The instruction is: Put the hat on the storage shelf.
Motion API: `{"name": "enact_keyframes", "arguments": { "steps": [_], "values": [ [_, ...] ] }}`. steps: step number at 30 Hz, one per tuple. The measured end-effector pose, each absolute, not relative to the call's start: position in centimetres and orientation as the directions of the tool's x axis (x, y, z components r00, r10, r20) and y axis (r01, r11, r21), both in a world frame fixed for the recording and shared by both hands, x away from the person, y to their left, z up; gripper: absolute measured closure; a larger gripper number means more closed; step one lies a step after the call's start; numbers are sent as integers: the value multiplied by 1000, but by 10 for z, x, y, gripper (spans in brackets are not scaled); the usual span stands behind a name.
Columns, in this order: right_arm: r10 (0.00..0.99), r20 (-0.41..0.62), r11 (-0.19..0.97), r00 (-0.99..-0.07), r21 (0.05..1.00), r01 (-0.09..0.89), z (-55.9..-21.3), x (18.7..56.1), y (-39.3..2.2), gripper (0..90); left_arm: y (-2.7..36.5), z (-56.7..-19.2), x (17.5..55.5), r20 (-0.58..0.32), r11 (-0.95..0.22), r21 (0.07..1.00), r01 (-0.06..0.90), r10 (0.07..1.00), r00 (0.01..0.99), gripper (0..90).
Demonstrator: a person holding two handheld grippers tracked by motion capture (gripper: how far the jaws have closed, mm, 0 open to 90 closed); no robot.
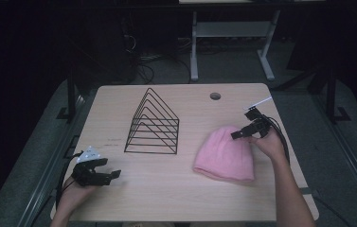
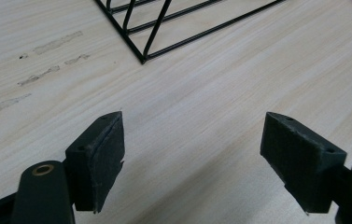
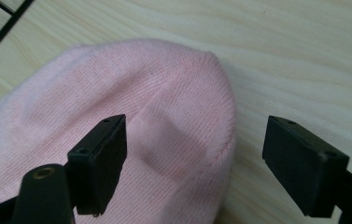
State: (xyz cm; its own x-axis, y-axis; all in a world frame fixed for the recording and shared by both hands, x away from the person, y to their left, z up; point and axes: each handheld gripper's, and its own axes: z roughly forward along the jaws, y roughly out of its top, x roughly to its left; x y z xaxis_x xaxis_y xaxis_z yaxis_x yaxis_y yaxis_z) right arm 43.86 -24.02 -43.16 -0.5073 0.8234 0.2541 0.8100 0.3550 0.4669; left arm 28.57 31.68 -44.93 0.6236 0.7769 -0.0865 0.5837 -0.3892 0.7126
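Your right gripper (image 1: 242,133) sits over the top edge of the pink beanie (image 1: 226,153), jaws spread wide, nothing between them. In the right gripper view (image 3: 194,163) one jaw hangs above the knit crown and the other above bare wood just past the hat's rim; can't tell if either one touches the fabric. The beanie (image 3: 117,130) lies flat on the right half of the table (image 1: 166,198), rounded crown pointing away from you, cuffed opening toward you. A small fold or dent shows in the knit between the jaws.

Your left gripper (image 1: 101,174) is low at the near-left of the table, well apart from the hat, held in your left hand (image 1: 74,194). Its jaws stand wide too, empty; in the left gripper view (image 2: 192,154) there's just plain wood grain between them. The grey plate sits on top of it.

The black wire rack (image 1: 153,124) stands upright mid-table, triangular frames in a row, between the two grippers but farther back. Its near corner (image 2: 143,58) shows ahead of your left gripper, not touching. Some faint scuff marks (image 2: 47,60) lie on the wood left of that corner. A round cable hole (image 1: 215,96) is near the far edge.
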Motion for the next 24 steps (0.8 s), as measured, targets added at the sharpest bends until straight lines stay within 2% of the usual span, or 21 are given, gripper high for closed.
{"name": "enact_keyframes", "arguments": {
  "steps": [5, 6, 9, 10, 12, 13, 19, 20, 24],
  "values": [
    [828, 266, 351, -494, 443, 825, -439, 443, -238, 270, 317, -450, 286, -93, -385, 710, 590, 779, 620, 219],
    [829, 275, 347, -488, 432, 833, -444, 444, -238, 332, 318, -450, 286, -88, -389, 711, 585, 777, 623, 219],
    [824, 302, 335, -480, 423, 842, -448, 444, -239, 356, 317, -450, 286, -88, -391, 709, 587, 777, 623, 219],
    [814, 330, 326, -479, 424, 845, -450, 445, -240, 425, 317, -450, 286, -88, -391, 709, 587, 777, 624, 219],
    [813, 335, 322, -477, 424, 847, -450, 444, -240, 432, 317, -450, 286, -89, -390, 709, 587, 777, 623, 219],
    [809, 347, 319, -474, 418, 850, -451, 445, -240, 484, 317, -450, 286, -89, -391, 709, 588, 776, 624, 219],
    [797, 383, 290, -467, 436, 852, -455, 442, -242, 607, 315, -450, 287, -77, -410, 702, 582, 769, 635, 219],
    [787, 396, 280, -473, 455, 845, -456, 440, -243, 659, 315, -451, 287, -73, -415, 700, 581, 768, 636, 219],
    [777, 421, 260, -469, 464, 847, -454, 437, -247, 703, 315, -451, 287, -75, -413, 699, 584, 770, 634, 220]
  ]
}}
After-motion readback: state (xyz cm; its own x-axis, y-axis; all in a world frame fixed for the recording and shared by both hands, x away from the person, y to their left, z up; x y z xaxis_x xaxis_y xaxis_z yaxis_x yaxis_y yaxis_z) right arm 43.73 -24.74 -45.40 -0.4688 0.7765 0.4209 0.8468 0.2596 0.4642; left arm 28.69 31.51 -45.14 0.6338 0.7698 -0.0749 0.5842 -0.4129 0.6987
